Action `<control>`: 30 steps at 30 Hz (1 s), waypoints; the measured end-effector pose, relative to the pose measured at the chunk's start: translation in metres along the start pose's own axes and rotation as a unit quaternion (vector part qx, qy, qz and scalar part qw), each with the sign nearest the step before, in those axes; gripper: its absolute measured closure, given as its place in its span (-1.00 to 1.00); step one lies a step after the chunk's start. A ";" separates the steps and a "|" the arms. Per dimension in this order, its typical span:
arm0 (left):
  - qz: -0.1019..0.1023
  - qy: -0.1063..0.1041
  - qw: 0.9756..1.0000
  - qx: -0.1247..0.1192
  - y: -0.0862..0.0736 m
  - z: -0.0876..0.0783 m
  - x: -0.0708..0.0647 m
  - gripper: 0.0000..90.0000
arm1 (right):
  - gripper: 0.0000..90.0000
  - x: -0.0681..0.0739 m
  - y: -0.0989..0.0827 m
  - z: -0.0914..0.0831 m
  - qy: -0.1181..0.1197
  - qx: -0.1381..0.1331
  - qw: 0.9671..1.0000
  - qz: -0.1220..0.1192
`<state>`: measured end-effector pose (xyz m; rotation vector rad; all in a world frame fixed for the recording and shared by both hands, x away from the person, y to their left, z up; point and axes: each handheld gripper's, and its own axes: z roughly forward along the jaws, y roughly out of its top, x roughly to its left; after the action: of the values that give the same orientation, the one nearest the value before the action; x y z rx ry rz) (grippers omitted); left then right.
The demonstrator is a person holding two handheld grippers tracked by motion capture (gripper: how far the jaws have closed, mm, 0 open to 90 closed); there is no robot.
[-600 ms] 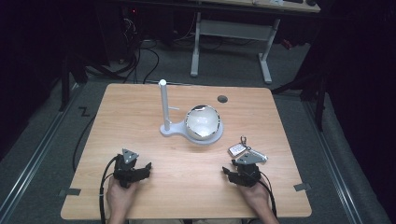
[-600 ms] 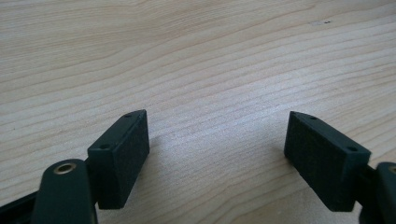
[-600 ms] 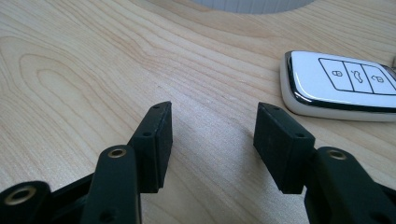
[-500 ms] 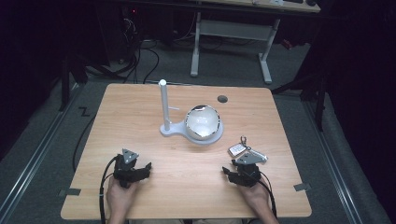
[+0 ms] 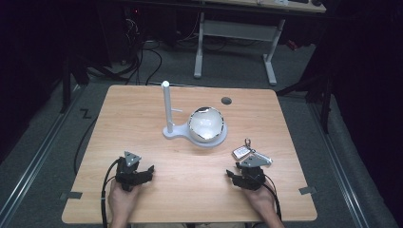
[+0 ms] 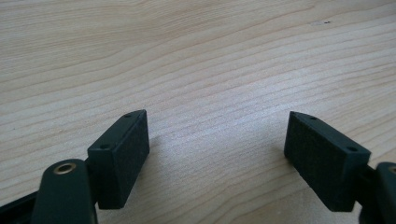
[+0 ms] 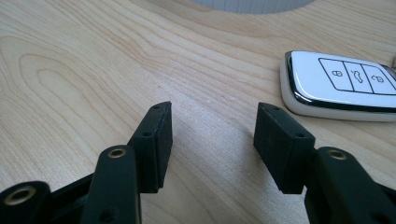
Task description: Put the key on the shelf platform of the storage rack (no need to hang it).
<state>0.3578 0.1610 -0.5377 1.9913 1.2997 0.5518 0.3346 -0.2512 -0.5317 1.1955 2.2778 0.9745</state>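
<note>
Dark floor and cables surround a pale wooden bench [image 5: 142, 118]. Near its front edge, a person's hands rest with a gripper in each. In the right gripper view, the right gripper [image 7: 212, 135] has its jaws spread wide over bare wood with nothing between them. A white car key fob [image 7: 343, 86] lies flat on the bench just ahead of it and to its right, untouched. The left gripper [image 6: 217, 149] is likewise released, jaws apart over empty wood. Farther back, toward the middle of the bench, a shiny bowl [image 5: 206, 124] sits on a white stand [image 5: 167, 107] with an upright post.
</note>
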 end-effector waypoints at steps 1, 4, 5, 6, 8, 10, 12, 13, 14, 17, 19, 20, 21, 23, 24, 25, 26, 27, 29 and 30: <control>0.000 0.000 1.000 0.000 0.000 0.000 0.000 -0.50 | 0.06 0.000 0.000 0.000 0.000 0.000 1.000 0.000; 0.000 0.000 1.000 0.000 0.000 0.000 0.000 -0.50 | 0.06 0.001 0.000 0.000 -0.001 0.000 1.000 0.002; 0.000 0.000 1.000 0.000 0.000 0.000 0.000 -0.50 | 0.05 0.001 0.000 0.000 -0.001 0.000 1.000 0.002; 0.000 0.000 1.000 0.000 0.000 0.000 0.000 -0.50 | 0.05 0.001 0.000 0.000 -0.002 0.000 1.000 0.003; 0.000 0.000 1.000 0.000 0.000 0.000 0.000 -0.50 | 0.05 0.000 0.000 0.000 -0.001 0.000 1.000 0.003; 0.000 0.000 1.000 0.000 0.000 0.000 0.000 -0.50 | 0.06 0.001 0.000 0.000 -0.004 0.000 1.000 0.004; 0.000 0.000 1.000 0.000 0.000 0.000 0.000 -0.50 | 0.06 0.001 0.000 0.000 -0.004 0.000 1.000 0.006; 0.000 0.000 1.000 0.000 0.000 0.000 0.000 -0.50 | 0.06 0.002 0.000 0.000 -0.006 0.000 1.000 0.008; 0.000 0.000 1.000 0.000 0.000 0.000 0.000 -0.50 | 0.07 0.002 0.000 0.000 -0.008 0.000 1.000 0.009; 0.000 0.000 1.000 0.000 0.000 0.000 0.000 -0.50 | 0.09 0.002 0.000 0.000 -0.009 0.000 1.000 0.007; 0.000 0.000 1.000 0.000 0.000 0.000 0.000 -0.50 | 0.10 0.001 0.000 -0.001 -0.008 0.001 1.000 0.011; 0.000 0.000 1.000 0.000 0.000 0.000 0.000 -0.50 | 0.10 0.001 0.000 -0.002 -0.007 0.002 1.000 0.012; 0.000 0.000 1.000 0.000 0.000 0.000 0.000 -0.50 | 0.11 0.000 0.000 -0.003 -0.008 0.000 1.000 0.011; 0.000 0.000 1.000 0.000 0.000 0.000 0.000 -0.50 | 0.11 0.000 0.000 -0.005 -0.009 -0.002 1.000 0.013; 0.000 0.000 1.000 0.000 0.000 0.000 0.000 -0.50 | 0.12 -0.001 0.000 -0.007 -0.008 -0.008 1.000 0.016; 0.000 0.000 1.000 0.000 0.000 0.000 0.000 -0.50 | 0.13 -0.002 0.000 -0.009 -0.008 -0.010 1.000 0.017; 0.000 0.000 1.000 0.000 0.000 0.000 0.000 -0.50 | 0.13 -0.002 0.001 -0.010 -0.008 -0.011 1.000 0.020; 0.000 0.000 1.000 0.000 0.000 0.000 0.000 -0.50 | 0.13 -0.002 0.001 -0.010 -0.008 -0.011 1.000 0.020; 0.000 0.000 1.000 0.000 0.000 0.000 0.000 -0.50 | 0.13 -0.004 0.000 -0.013 -0.008 -0.014 1.000 0.024; 0.000 0.000 1.000 0.000 0.000 0.000 0.000 -0.50 | 0.14 -0.006 0.000 -0.014 -0.007 -0.016 1.000 0.024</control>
<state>0.3578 0.1609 -0.5377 1.9919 1.2998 0.5527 0.3293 -0.2619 -0.5221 1.2461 2.2232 1.0134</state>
